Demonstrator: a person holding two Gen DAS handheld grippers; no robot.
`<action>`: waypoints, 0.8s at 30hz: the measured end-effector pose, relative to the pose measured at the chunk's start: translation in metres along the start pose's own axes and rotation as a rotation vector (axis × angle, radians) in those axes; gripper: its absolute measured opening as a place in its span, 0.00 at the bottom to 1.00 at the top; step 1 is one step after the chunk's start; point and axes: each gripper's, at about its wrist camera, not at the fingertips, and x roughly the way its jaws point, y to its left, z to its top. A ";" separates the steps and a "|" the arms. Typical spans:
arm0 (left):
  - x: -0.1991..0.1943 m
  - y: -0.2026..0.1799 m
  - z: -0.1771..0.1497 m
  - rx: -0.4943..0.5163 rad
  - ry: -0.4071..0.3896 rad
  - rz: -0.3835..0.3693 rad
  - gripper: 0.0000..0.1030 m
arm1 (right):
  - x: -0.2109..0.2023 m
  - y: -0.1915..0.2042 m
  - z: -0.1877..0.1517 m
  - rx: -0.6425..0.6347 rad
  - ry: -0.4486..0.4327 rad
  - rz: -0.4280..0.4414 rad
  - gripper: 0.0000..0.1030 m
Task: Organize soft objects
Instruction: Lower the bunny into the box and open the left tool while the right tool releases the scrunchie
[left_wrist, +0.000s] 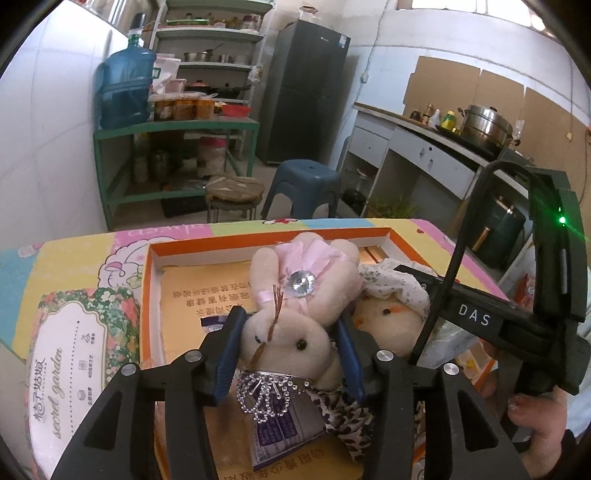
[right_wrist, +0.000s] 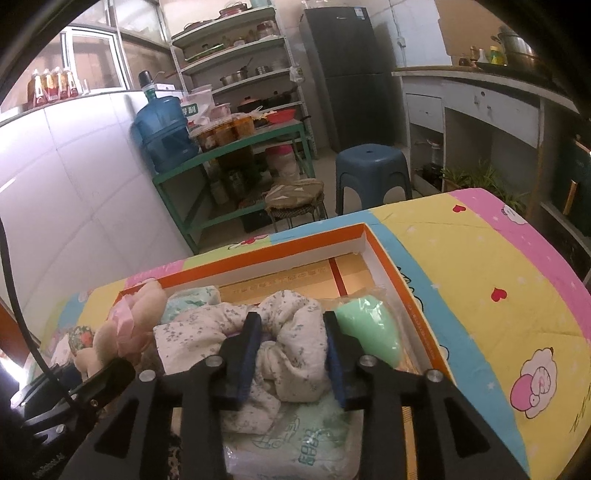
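Most of the sorting is looking done: the orange-rimmed box on the patterned surface is already holding the plush rabbit, a second plush in a floral bonnet, a crumpled floral cloth, a mint-green soft item in plastic and a wrapped tissue pack. A floral tissue pack is lying outside the box, at about 9 o'clock in the left view, so it is probably still waiting to go in.

The left tool is angling down into the box, its blue pads sitting at either side of the rabbit's head; they are lying right against the fur, and whether they are pressing or just letting go I cannot tell. The right tool is tilting down beside it, fingers parted and straddling the floral cloth, the pads looking apart from the fabric, so the cloth is resting in the box rather than being pinched. A hand is gripping the right tool's handle at 4 o'clock in the left view.
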 end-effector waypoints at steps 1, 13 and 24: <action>0.000 0.000 0.000 -0.001 -0.001 -0.002 0.50 | -0.001 -0.001 0.000 0.004 -0.002 0.001 0.33; -0.009 0.002 0.001 0.011 -0.023 0.005 0.71 | -0.008 -0.003 -0.001 0.013 -0.014 0.000 0.39; -0.027 -0.008 0.004 0.023 -0.058 0.007 0.73 | -0.034 -0.002 -0.005 0.016 -0.067 -0.022 0.50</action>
